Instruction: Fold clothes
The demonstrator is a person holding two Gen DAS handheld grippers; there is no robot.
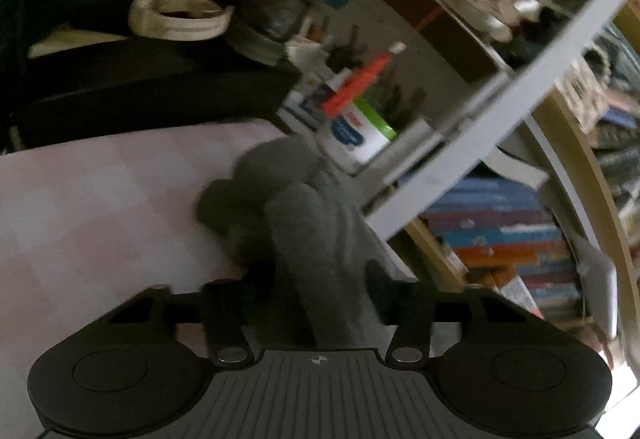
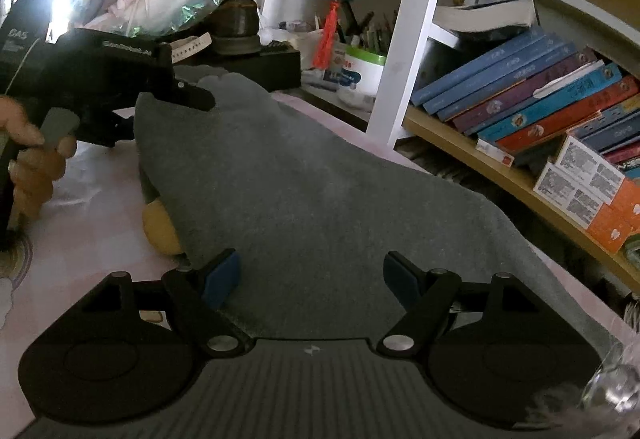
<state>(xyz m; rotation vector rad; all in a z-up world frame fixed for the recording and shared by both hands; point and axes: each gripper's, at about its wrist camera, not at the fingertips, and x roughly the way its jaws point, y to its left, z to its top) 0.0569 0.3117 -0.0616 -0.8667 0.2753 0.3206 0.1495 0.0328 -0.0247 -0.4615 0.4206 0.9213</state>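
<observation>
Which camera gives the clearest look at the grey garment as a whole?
The right wrist view: the grey garment lies spread across the pink surface, sharp and nearly complete. The left wrist view shows only a blurred, bunched portion between its own fingers.

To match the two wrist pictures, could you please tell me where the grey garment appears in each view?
Left wrist view: the grey garment is bunched at lower centre, running up from between the left tool's fingers.
Right wrist view: it spreads across the centre, from the left tool at upper left to the right tool at the bottom.
Shared landmark: the green-rimmed white tub behind it.
</observation>
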